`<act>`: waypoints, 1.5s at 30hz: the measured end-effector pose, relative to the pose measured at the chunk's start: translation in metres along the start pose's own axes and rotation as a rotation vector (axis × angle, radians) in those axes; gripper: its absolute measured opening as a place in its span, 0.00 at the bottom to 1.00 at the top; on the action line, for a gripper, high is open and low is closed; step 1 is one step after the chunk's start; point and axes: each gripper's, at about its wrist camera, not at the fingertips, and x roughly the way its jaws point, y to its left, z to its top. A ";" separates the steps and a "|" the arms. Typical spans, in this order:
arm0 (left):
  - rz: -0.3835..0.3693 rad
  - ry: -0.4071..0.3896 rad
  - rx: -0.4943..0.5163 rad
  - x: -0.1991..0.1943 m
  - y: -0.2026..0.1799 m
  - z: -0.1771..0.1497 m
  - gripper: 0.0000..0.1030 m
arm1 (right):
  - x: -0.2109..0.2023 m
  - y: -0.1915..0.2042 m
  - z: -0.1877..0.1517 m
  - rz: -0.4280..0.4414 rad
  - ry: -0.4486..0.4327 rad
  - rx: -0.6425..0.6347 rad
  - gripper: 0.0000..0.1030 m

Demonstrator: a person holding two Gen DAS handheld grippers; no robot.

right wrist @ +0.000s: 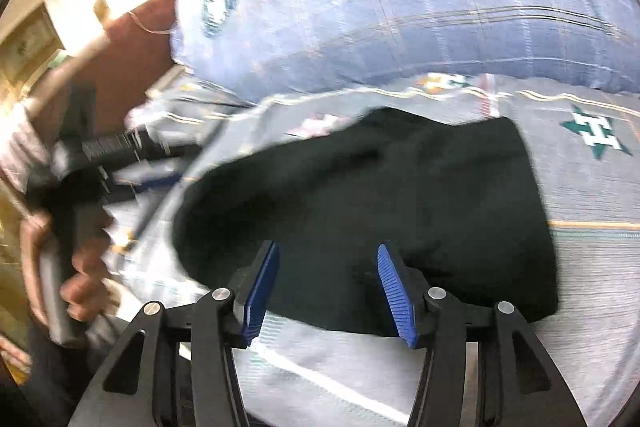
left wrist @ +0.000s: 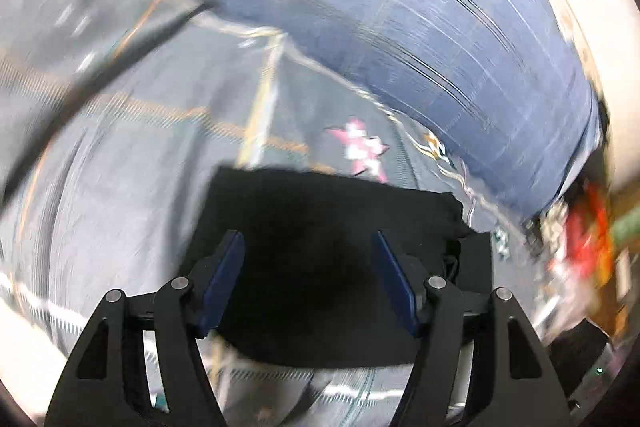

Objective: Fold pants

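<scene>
Striped grey bedspread (right wrist: 592, 259) under rumpled black pants (right wrist: 400, 195)

- The bed (right wrist: 592, 251) carries everything; its cover is a grey striped spread with thin orange and white lines.
- Star motifs are printed on the spread: a green one (right wrist: 596, 138) in the right wrist view and a pink one (left wrist: 362, 149) in the left wrist view.
- The black pants (right wrist: 400, 211) lie directly on the spread as a folded dark bundle.
- A blue plaid pillow (right wrist: 420, 7) rests on the bed beyond the pants, close to their far edge.
</scene>
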 end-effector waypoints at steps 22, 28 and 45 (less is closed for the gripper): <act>-0.155 0.190 -0.358 0.037 0.065 -0.054 0.51 | 0.137 0.066 -0.003 0.107 0.250 -0.040 0.48; -0.151 0.140 -0.429 0.033 0.068 -0.054 0.51 | 0.133 0.069 -0.006 0.085 0.248 -0.082 0.47; 0.016 -0.008 -0.229 0.008 0.032 -0.038 0.11 | 0.135 0.067 -0.007 0.101 0.270 -0.108 0.13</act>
